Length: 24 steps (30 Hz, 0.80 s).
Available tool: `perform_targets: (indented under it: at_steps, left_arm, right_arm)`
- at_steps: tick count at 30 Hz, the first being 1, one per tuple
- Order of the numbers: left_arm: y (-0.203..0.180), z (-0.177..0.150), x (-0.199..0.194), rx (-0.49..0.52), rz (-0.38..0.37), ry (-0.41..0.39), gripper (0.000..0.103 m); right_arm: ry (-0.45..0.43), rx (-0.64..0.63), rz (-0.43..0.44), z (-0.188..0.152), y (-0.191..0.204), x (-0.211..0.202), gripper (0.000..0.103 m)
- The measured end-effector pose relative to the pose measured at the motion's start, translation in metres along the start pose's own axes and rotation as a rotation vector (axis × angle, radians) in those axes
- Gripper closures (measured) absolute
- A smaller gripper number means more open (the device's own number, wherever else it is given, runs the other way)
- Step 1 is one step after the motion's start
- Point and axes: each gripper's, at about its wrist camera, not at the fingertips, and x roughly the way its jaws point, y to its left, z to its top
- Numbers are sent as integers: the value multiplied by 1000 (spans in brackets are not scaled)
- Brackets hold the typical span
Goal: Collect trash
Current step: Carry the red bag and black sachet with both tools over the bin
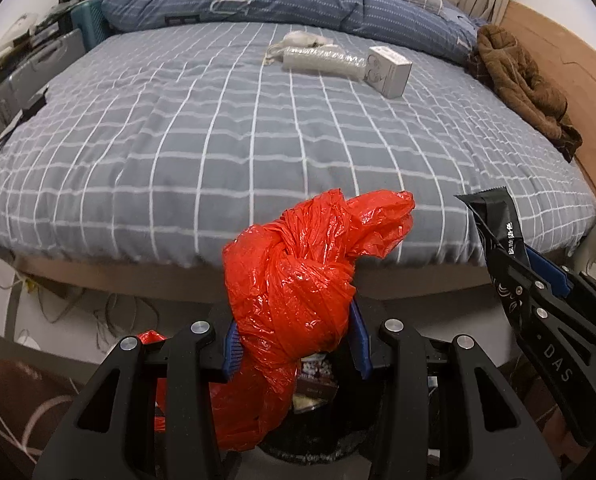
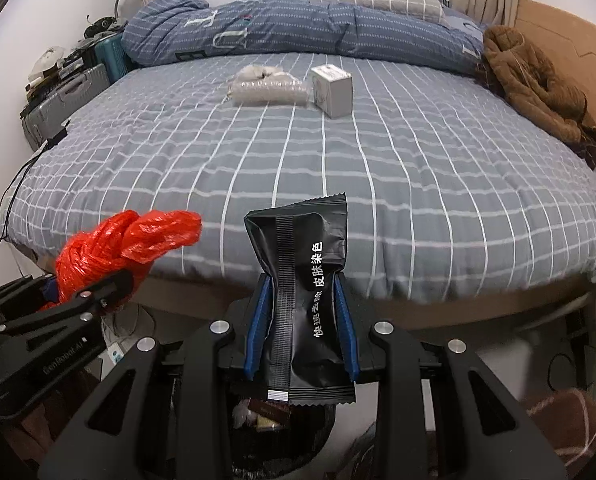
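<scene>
Two pieces of trash gripped above the bin.

One red bag (image 1: 294, 292) is clenched in the left tool (image 1: 296, 344), one black packet (image 2: 304, 304) in the right tool (image 2: 302, 328); a black bin (image 2: 274, 436) is seen underneath.

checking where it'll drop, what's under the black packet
A dark bin holding some wrappers sits below the black packet; the packet and fingers cover most of it.

One red bag (image 1: 294, 280), one black packet (image 2: 304, 304), one white box (image 1: 388, 71) — perhaps two plastic-wrapped bundles (image 1: 322, 60).
</scene>
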Motion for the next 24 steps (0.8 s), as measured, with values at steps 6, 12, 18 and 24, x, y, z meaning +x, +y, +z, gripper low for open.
perform_targets:
  at_steps: [6, 12, 18, 24]
  left_arm:
    - [5, -23, 2, -4, 8, 44, 61]
    - [18, -36, 14, -11, 40, 75, 61]
    - [29, -56, 38, 2, 55, 123, 61]
    - [34, -64, 76, 25, 84, 174, 61]
  right_arm:
    - [51, 9, -33, -21, 8, -2, 73]
    - [111, 14, -30, -36, 12, 11, 73]
    - [183, -1, -25, -54, 16, 40, 73]
    - [248, -13, 10, -65, 20, 72, 73]
